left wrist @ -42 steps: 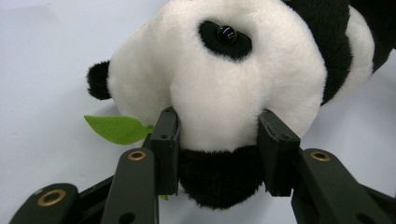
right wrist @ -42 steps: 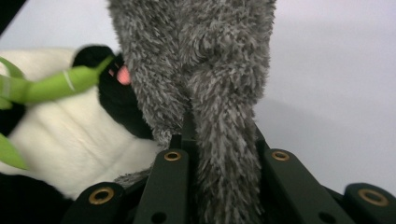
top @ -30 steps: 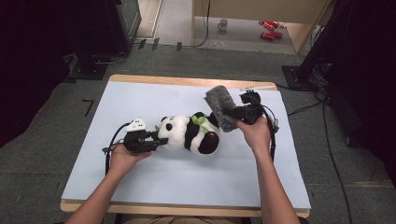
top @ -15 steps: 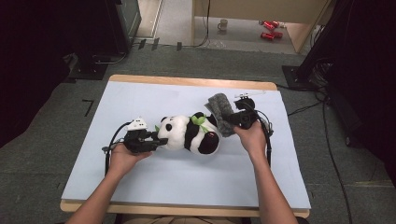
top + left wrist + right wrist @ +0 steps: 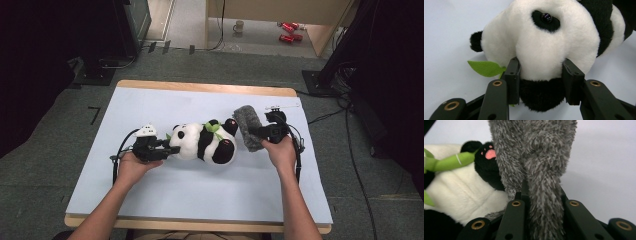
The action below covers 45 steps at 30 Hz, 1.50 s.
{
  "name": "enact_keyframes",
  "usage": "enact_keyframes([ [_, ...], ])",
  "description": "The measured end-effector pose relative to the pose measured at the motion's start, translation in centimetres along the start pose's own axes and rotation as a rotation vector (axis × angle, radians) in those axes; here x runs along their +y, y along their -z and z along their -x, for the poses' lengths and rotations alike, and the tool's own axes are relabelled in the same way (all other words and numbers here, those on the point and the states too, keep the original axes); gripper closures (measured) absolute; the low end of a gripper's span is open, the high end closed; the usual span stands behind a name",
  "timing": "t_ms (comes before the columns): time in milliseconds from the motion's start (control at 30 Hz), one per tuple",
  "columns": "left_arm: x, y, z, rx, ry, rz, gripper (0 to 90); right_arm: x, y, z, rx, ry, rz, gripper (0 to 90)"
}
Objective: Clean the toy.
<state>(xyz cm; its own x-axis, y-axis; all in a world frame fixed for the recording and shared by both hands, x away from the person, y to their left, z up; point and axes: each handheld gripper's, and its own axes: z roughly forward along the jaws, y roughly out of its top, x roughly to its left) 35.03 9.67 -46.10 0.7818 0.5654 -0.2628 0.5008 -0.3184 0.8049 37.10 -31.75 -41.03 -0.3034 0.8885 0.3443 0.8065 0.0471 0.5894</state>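
A black and white plush panda (image 5: 205,142) lies on its side on the pale blue mat (image 5: 150,200), holding a green bamboo stalk (image 5: 451,161). My left gripper (image 5: 166,149) is shut on the panda's head (image 5: 541,50); its pads (image 5: 513,75) squeeze the white muzzle from both sides. My right gripper (image 5: 256,134) is shut on a grey fluffy cloth (image 5: 247,125), which hangs next to the panda's black foot (image 5: 485,157) with its pink paw pad. In the right gripper view the grey cloth (image 5: 536,170) rises straight out from between the jaws.
The mat covers a wooden table (image 5: 200,87) with its edge showing at the back. Cables (image 5: 350,150) trail off the right side onto grey carpet. A mug (image 5: 239,25) and red items (image 5: 287,31) lie on the floor far behind.
The right hand has come down and nearer with the grey cloth, bringing it beside the panda's foot. The left hand and the panda have stayed put.
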Motion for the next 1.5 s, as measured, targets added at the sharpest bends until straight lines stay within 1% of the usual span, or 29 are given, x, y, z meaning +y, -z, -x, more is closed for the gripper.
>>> enact_keyframes([
  [67, 0.1, 0.0, 0.0, -0.002, 0.001, -0.005, 56.9, 0.1, 0.9, 0.0, 0.009, -0.007, 0.022, 78.6],
  [100, 0.1, 0.0, 0.0, -0.002, 0.002, -0.006, 56.9, 0.2, 1.4, -0.1, 0.021, -0.007, 0.042, 78.5],
  [167, 0.2, 0.0, 0.0, -0.001, 0.005, -0.006, 56.9, 0.5, 2.2, -0.5, 0.038, 0.004, 0.064, 78.5],
  [267, 0.1, 0.0, 0.1, 0.005, 0.003, -0.008, 56.8, 0.8, 2.8, -1.5, 0.056, 0.026, 0.085, 78.5],
  [300, 0.1, 0.0, 0.1, 0.006, 0.002, -0.007, 56.7, 1.0, 2.8, -2.1, 0.065, 0.044, 0.087, 78.5],
  [433, 0.1, 0.0, 0.1, 0.006, -0.002, -0.005, 56.7, 1.3, 2.2, -3.8, 0.092, 0.088, 0.077, 78.5],
  [533, 0.1, -0.1, 0.2, 0.013, -0.008, -0.005, 56.7, 1.5, 1.6, -5.0, 0.106, 0.128, 0.07, 78.5],
  [600, 0.1, -0.1, 0.2, 0.014, -0.007, -0.005, 56.7, 1.5, 1.2, -5.7, 0.121, 0.145, 0.064, 78.5],
  [633, 0.1, -0.1, 0.2, 0.014, -0.011, -0.007, 56.7, 1.5, 0.7, -6.2, 0.128, 0.161, 0.056, 78.5],
  [667, 0.1, -0.1, 0.2, 0.015, -0.011, -0.008, 56.7, 1.3, 0.1, -6.7, 0.132, 0.174, 0.036, 78.5],
  [767, 0.1, -0.1, 0.3, 0.021, -0.023, -0.023, 56.6, 0.8, -1.4, -7.2, 0.138, 0.192, -0.01, 78.5],
  [833, 0.0, -0.1, 0.4, 0.022, -0.023, -0.03, 56.6, 0.4, -2.1, -7.1, 0.144, 0.185, -0.025, 78.4],
  [933, 0.0, -0.1, 0.6, 0.025, -0.023, -0.036, 56.6, -0.1, -2.2, -6.4, 0.155, 0.161, -0.02, 78.3],
  [1067, 0.0, -0.1, 0.6, 0.027, -0.005, -0.039, 56.7, -0.8, -2.3, -5.7, 0.156, 0.151, -0.013, 78.3],
  [1200, 0.1, -0.2, 0.5, 0.025, 0.011, -0.041, 56.8, -1.3, -2.0, -5.3, 0.136, 0.151, -0.014, 78.3],
  [1400, 0.2, -0.2, 0.4, 0.018, 0.011, -0.047, 56.6, -2.4, -1.6, -4.4, 0.118, 0.133, -0.017, 78.3],
  [1500, 0.3, -0.2, 0.2, 0.01, 0.015, -0.049, 56.6, -3.0, -1.4, -3.8, 0.11, 0.116, -0.03, 78.4],
])
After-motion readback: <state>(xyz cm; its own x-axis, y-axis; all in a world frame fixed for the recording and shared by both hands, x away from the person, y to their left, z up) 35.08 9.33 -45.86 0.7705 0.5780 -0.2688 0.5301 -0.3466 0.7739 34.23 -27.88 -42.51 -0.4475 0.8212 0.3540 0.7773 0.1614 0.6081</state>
